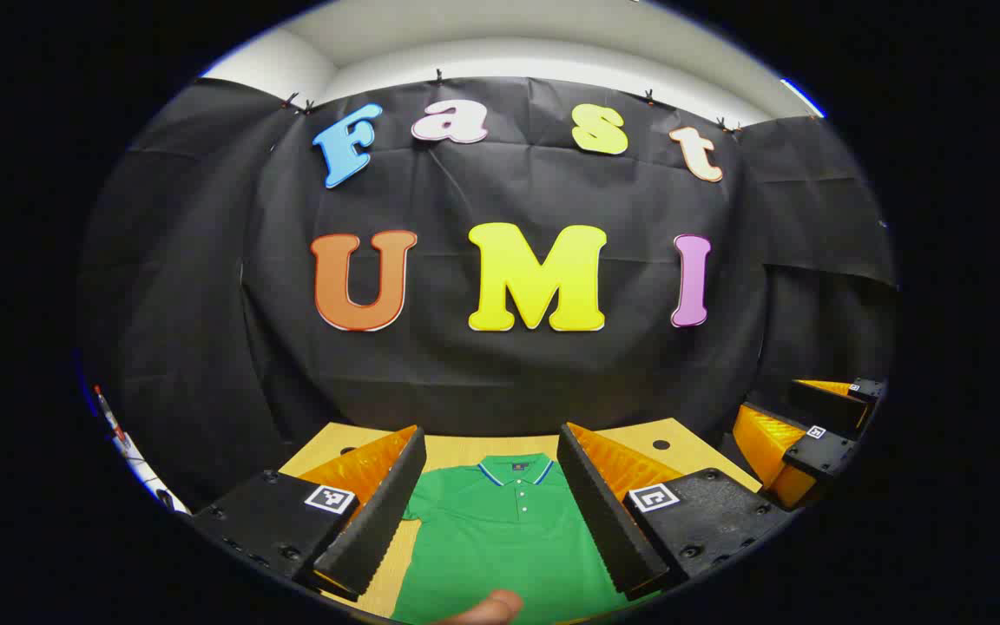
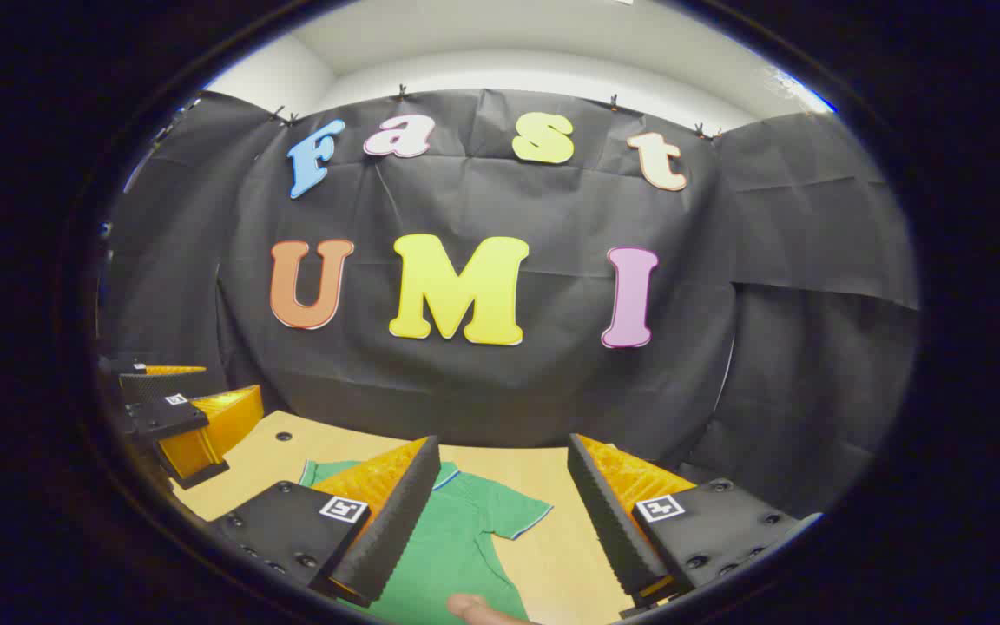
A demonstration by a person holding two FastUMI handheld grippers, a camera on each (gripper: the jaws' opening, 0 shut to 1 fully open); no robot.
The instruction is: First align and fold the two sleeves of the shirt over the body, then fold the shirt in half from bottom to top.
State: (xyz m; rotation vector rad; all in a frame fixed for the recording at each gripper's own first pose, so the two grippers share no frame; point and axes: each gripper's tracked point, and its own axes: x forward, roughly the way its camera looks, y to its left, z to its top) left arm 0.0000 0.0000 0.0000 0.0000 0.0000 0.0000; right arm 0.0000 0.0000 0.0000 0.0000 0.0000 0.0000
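Green short-sleeved polo shirt (image 1: 500, 538) lies flat on the light wooden table (image 2: 552, 486); left gripper (image 1: 491, 512) and right gripper (image 2: 500, 521) hover wide open, empty.

Even bright light, sharp ctr, fisheye-bent edges.

No readable text or labels.

The left gripper (image 1: 490, 512) has two wedge-shaped fingers (image 1: 374, 521) with ribbed inner faces, each on a black block studded with round screws and bearing a small square black-and-white marker (image 1: 330, 498). The right gripper (image 2: 500, 521) has the same build, with a marker (image 2: 660, 508) on each block. A fingertip (image 1: 490, 608) shows at the near edge.
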